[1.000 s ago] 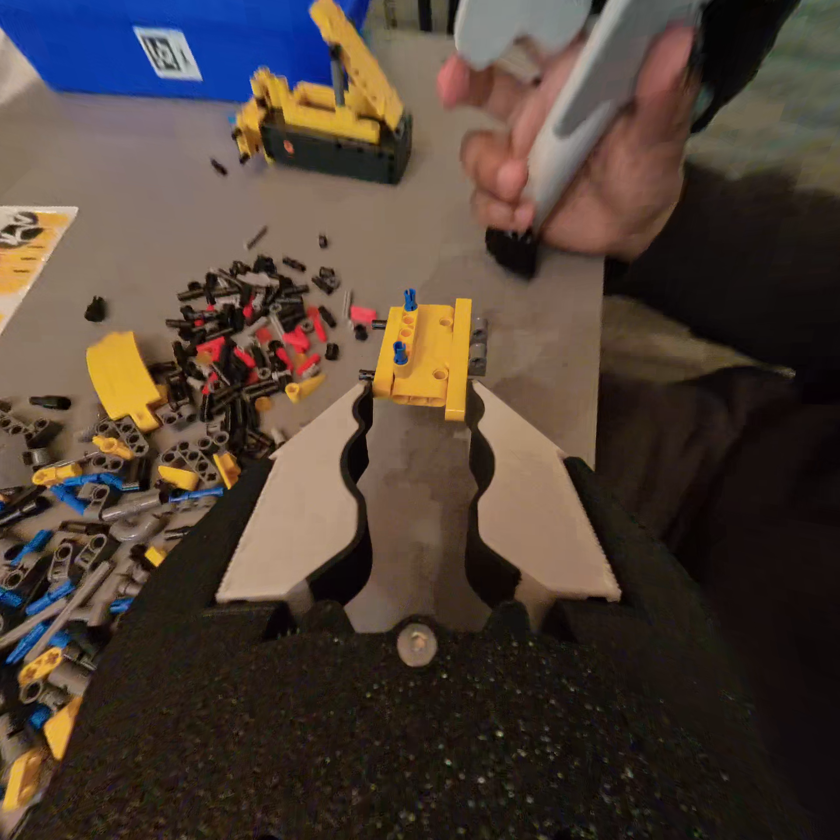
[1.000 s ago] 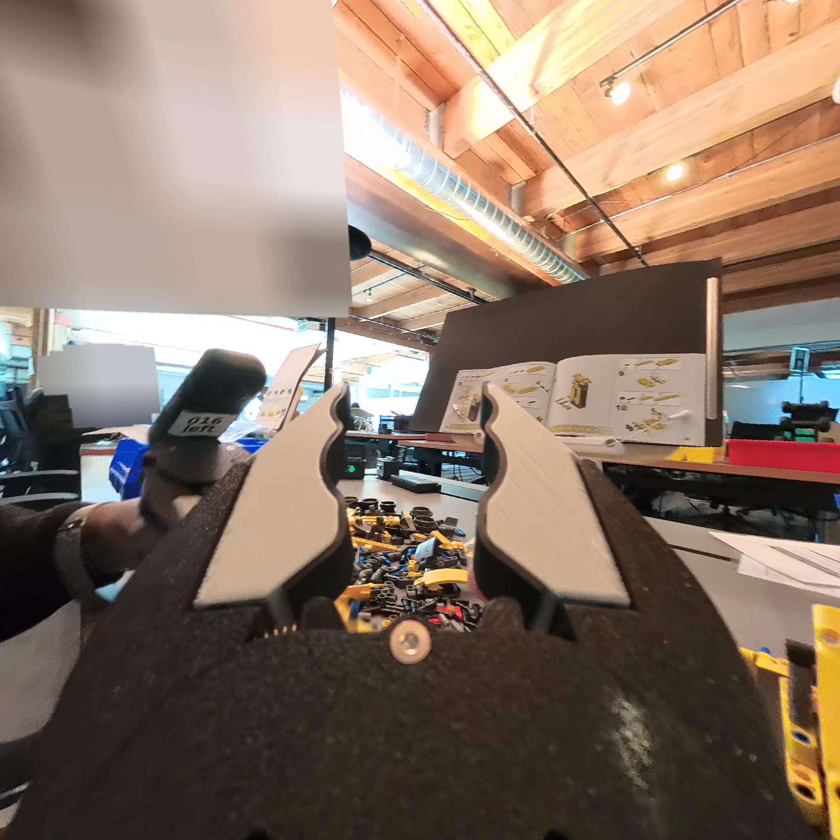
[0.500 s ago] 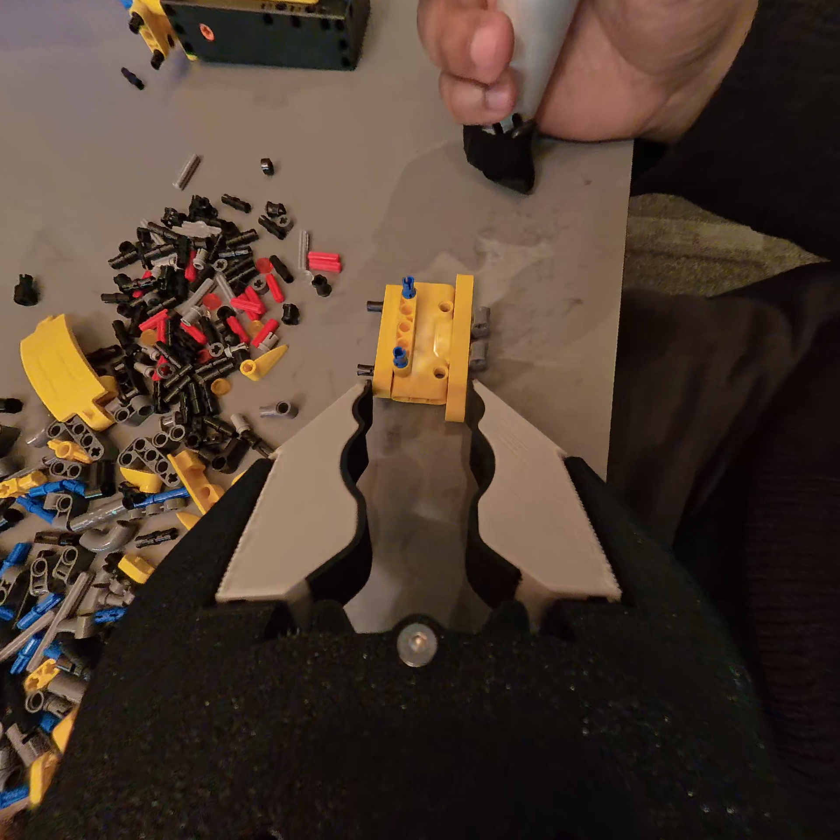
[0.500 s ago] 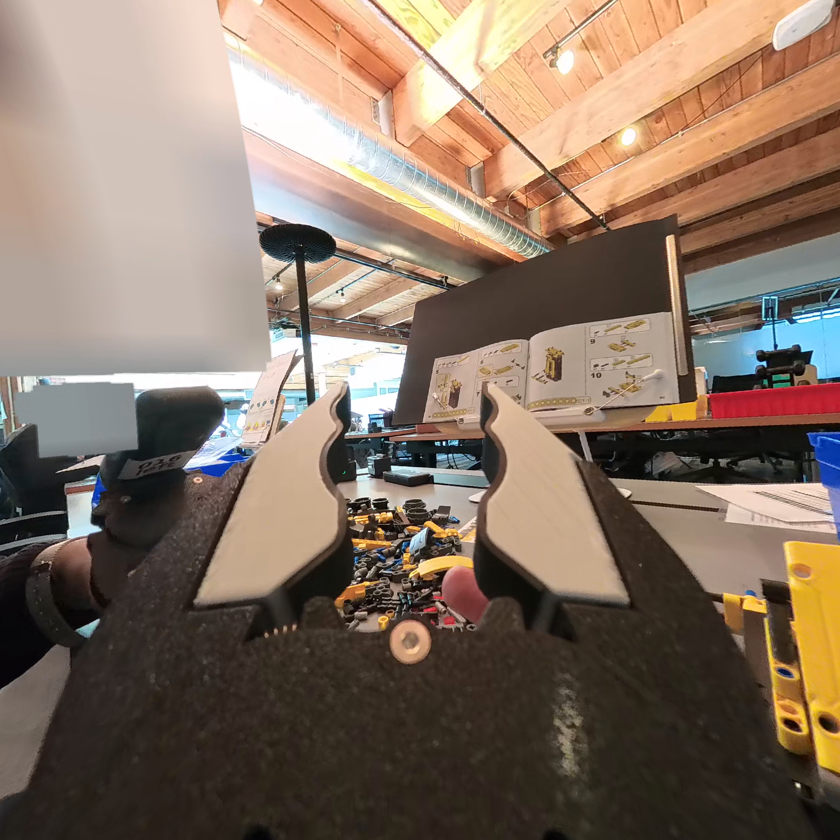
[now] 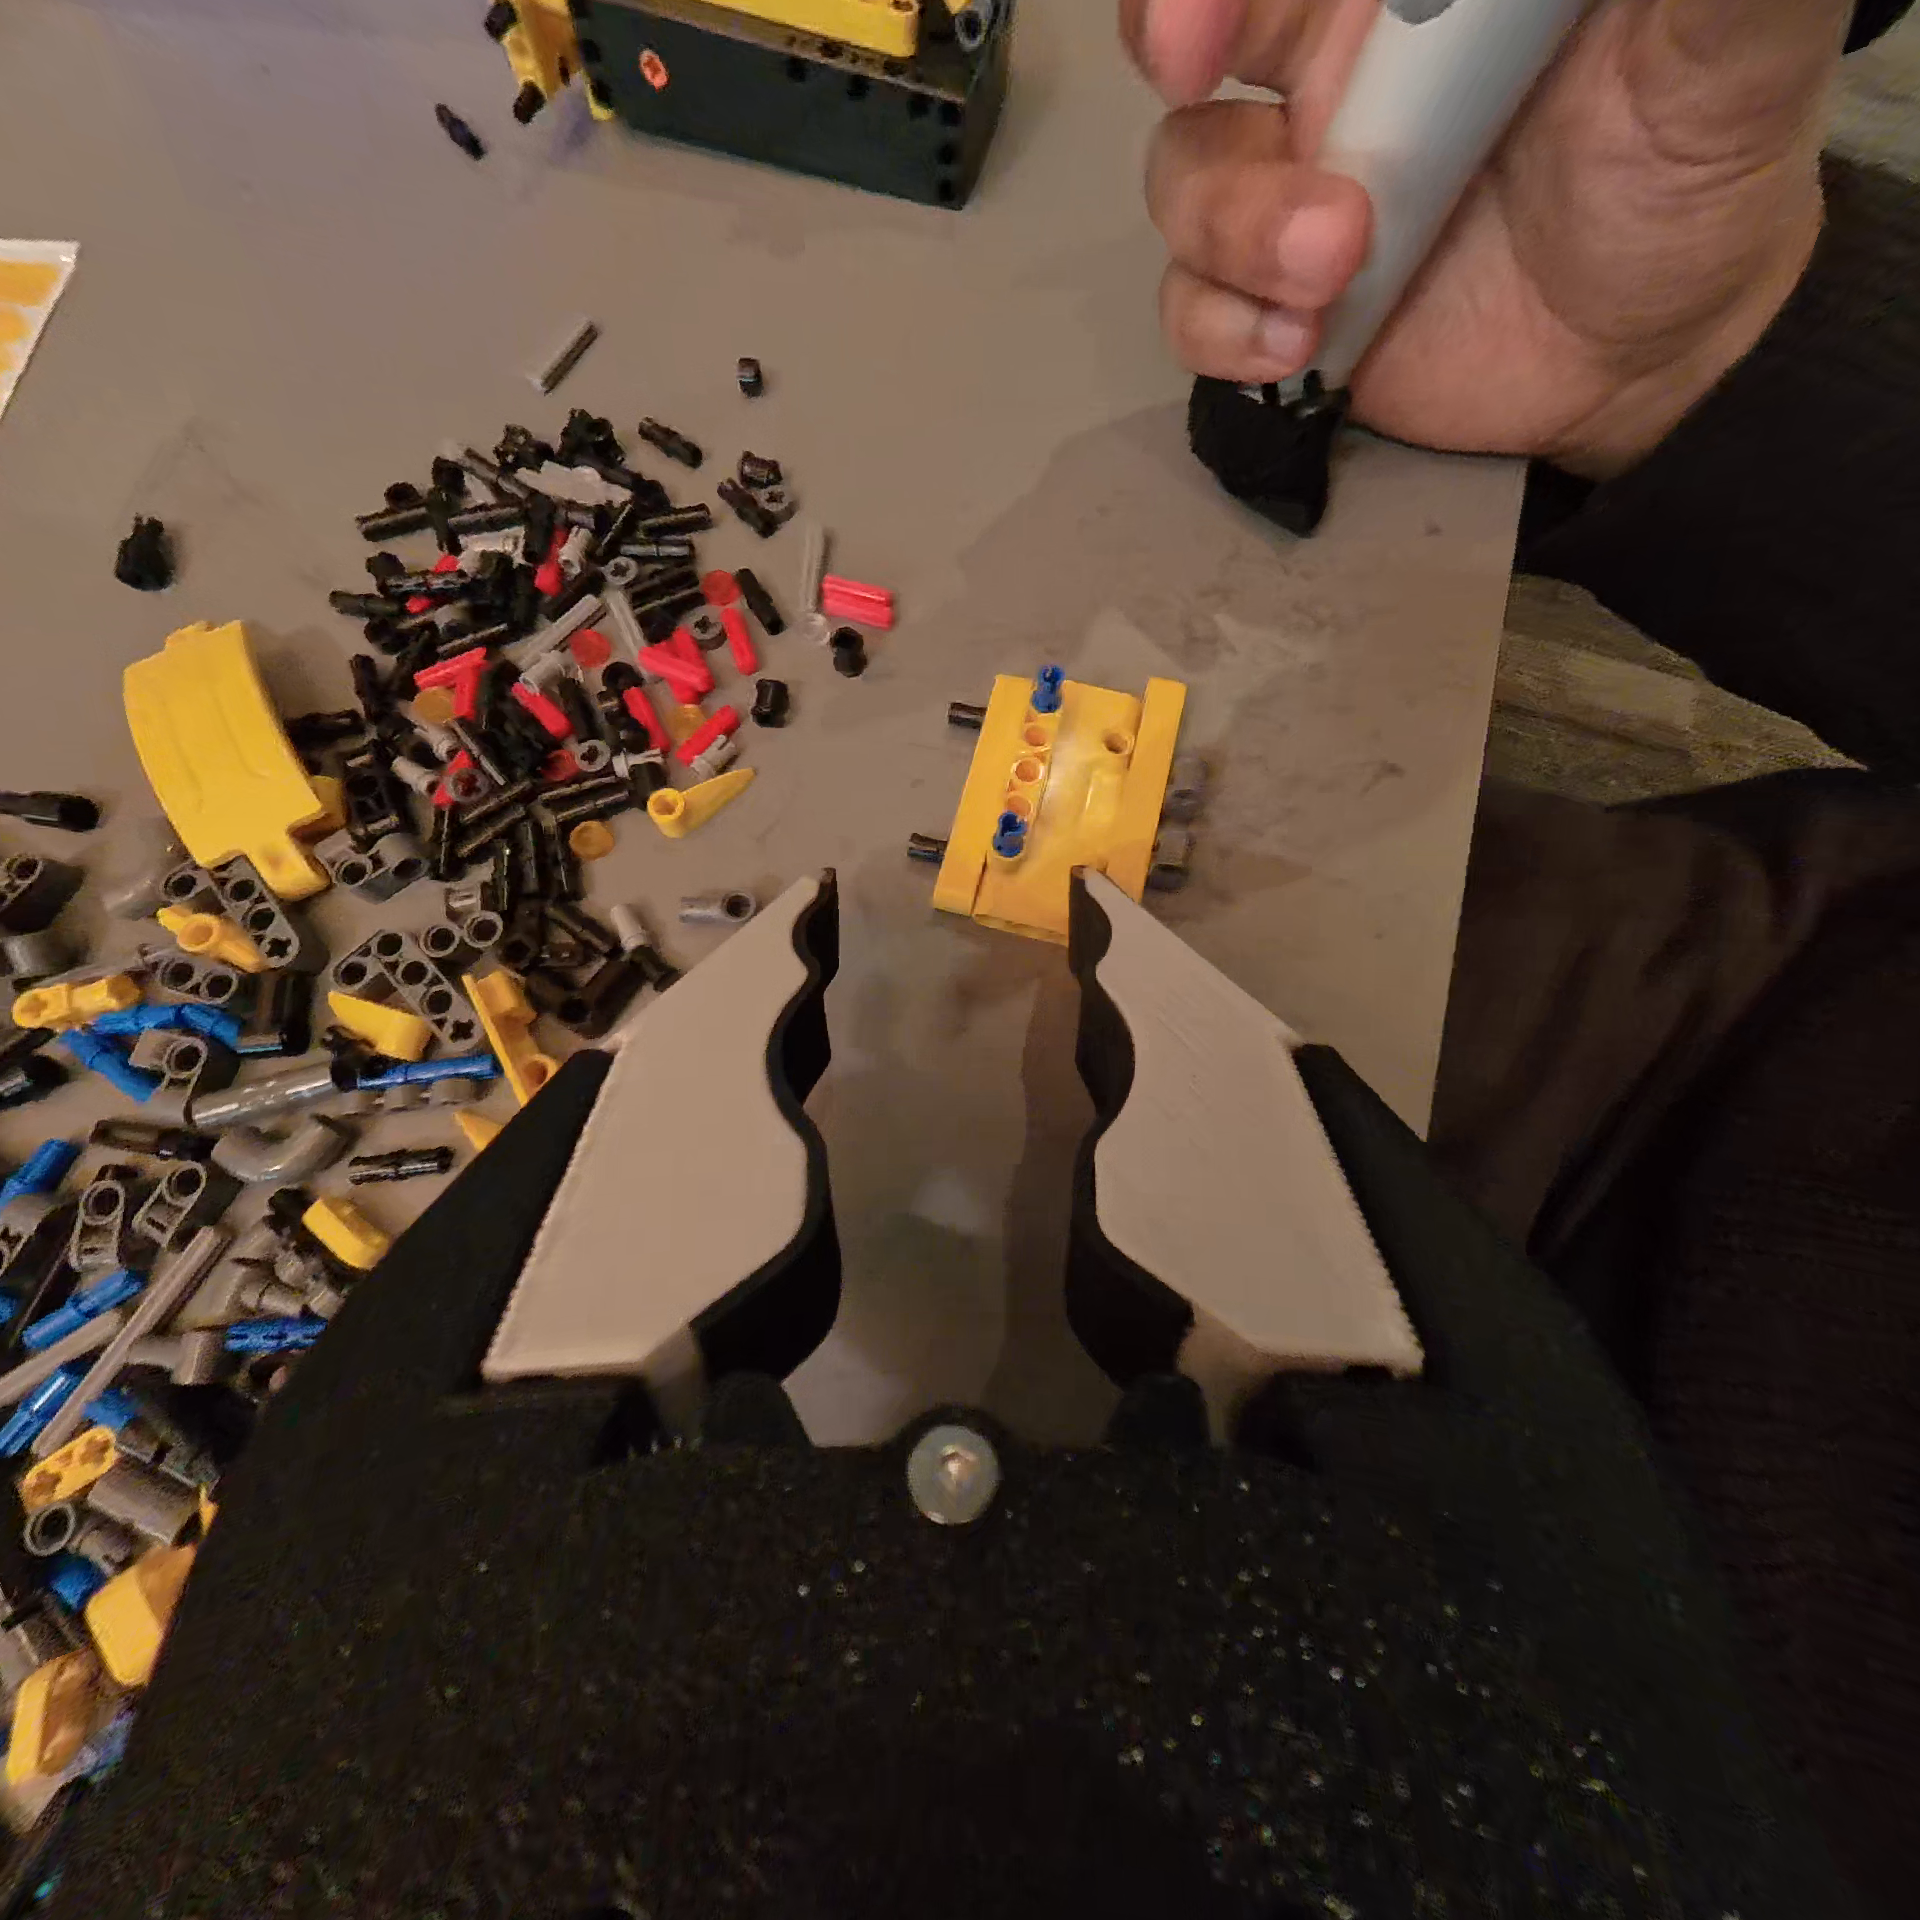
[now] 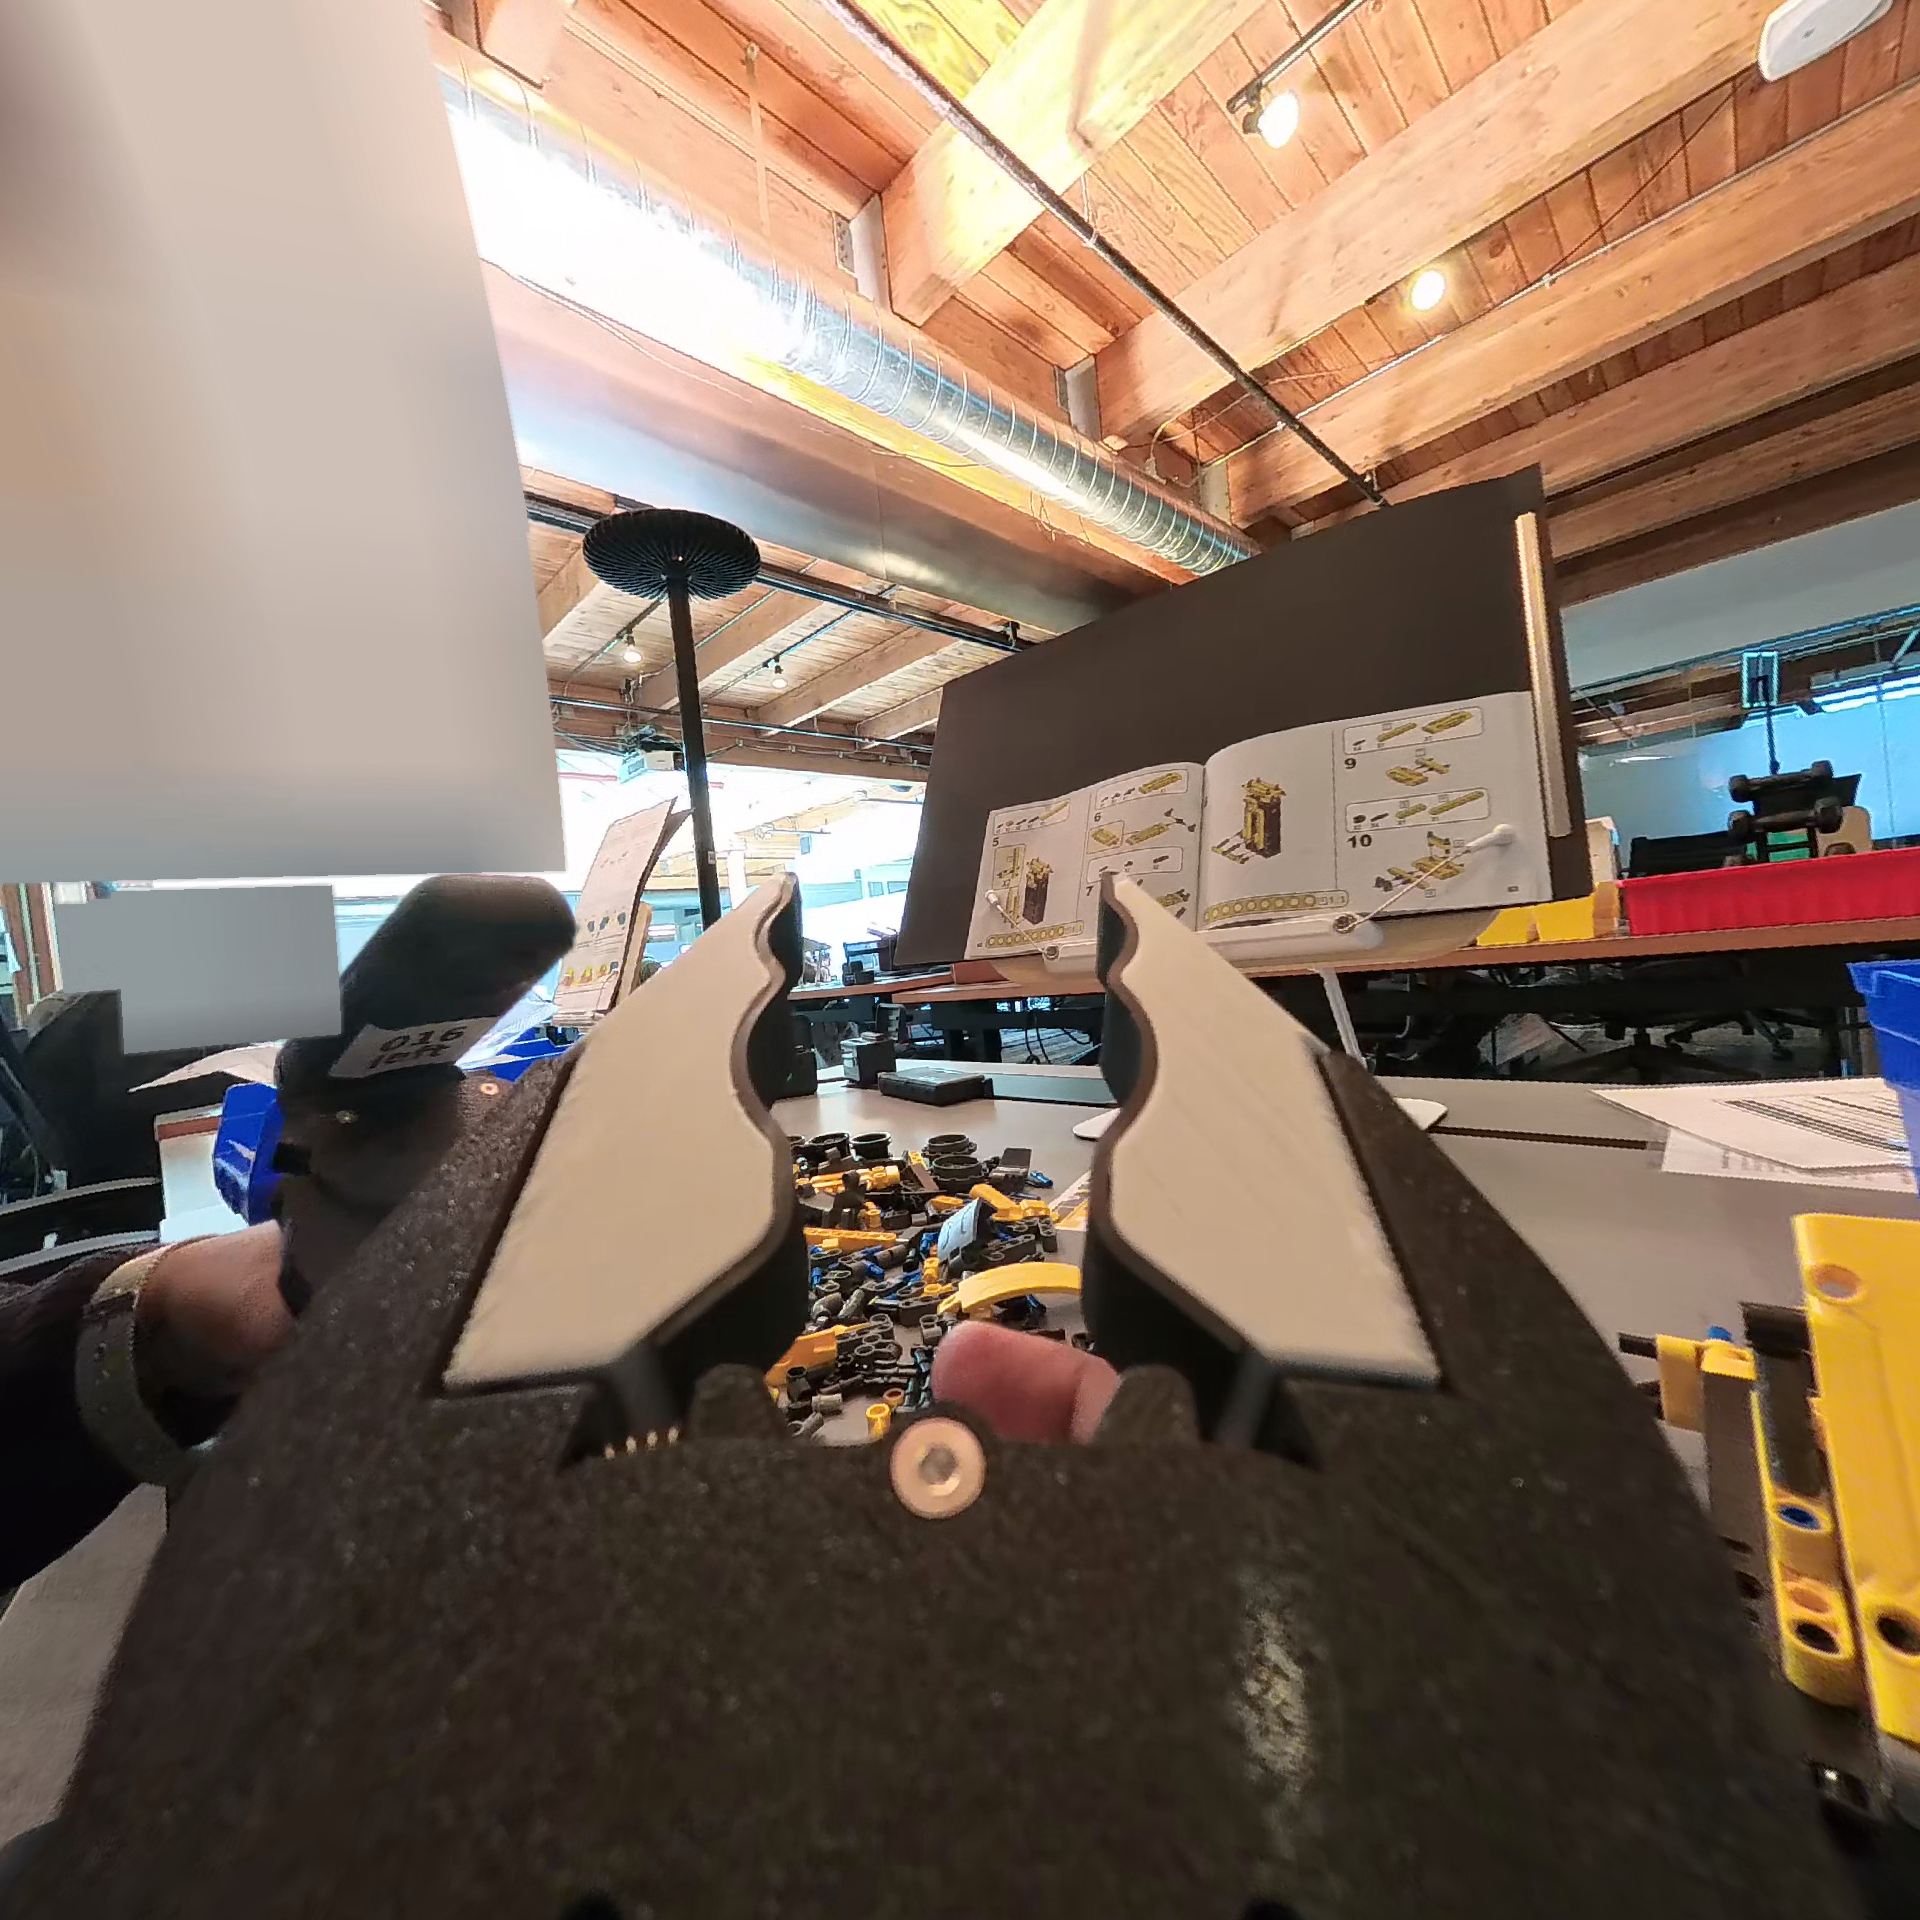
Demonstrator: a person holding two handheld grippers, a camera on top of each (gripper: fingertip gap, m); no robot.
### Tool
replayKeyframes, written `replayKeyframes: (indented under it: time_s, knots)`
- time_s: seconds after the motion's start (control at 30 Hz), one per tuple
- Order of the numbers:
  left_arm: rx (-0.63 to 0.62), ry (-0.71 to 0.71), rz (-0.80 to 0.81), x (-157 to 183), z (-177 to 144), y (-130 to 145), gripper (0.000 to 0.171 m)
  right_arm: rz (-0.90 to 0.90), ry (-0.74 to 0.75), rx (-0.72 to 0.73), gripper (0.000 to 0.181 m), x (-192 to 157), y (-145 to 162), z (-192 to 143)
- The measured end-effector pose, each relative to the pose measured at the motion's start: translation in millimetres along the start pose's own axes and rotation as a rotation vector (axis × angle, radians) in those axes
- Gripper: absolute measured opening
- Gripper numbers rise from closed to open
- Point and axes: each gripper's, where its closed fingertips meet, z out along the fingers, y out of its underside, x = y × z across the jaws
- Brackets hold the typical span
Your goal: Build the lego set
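A small yellow assembly (image 5: 1060,805) with blue and black pins lies flat on the grey table (image 5: 1039,416). My left gripper (image 5: 954,888) is open and empty; its right fingertip (image 5: 1086,894) overlaps the assembly's near edge, and the assembly sits right of the gap. My right gripper (image 6: 951,894) is open and empty, tilted up above the table. In the left wrist view a hand (image 5: 1507,208) holds its grey handle, whose black base (image 5: 1262,457) rests near the table's right edge. The left gripper's black handle (image 6: 416,1039) shows in the right wrist view.
A pile of small black, red, grey, blue and yellow pieces (image 5: 540,707) and a curved yellow panel (image 5: 208,758) lie at left. A black-and-yellow model (image 5: 800,94) stands behind. The table edge (image 5: 1475,831) is close at right. An open instruction booklet (image 6: 1247,831) leans on a black board.
The yellow assembly sat between my left fingertips; now my left gripper has shifted left and back, and the assembly lies outside the gap. The right gripper has shifted slightly towards the model.
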Motion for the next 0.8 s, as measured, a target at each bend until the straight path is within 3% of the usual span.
replayKeyframes:
  time_s: [0.27, 0.37, 0.6, 0.8]
  knots:
    - [0.07, 0.064, -0.073, -1, -7, -8, 0.039, 0.017, 0.003, 0.0, 0.057, 3, 0, 1]
    - [0.06, 0.075, -0.05, 3, -7, -7, 0.02, 0.022, 0.006, -0.001, 0.057, 4, 0, 1]
    - [-0.007, 0.038, 0.05, 10, 1, 1, 0.018, 0.034, 0.009, 0.0, 0.056, 6, 1, 1]
    - [0.003, 0.038, 0.028, 8, 0, 0, 0.004, 0.04, 0.012, 0.002, 0.056, 7, 1, 1]
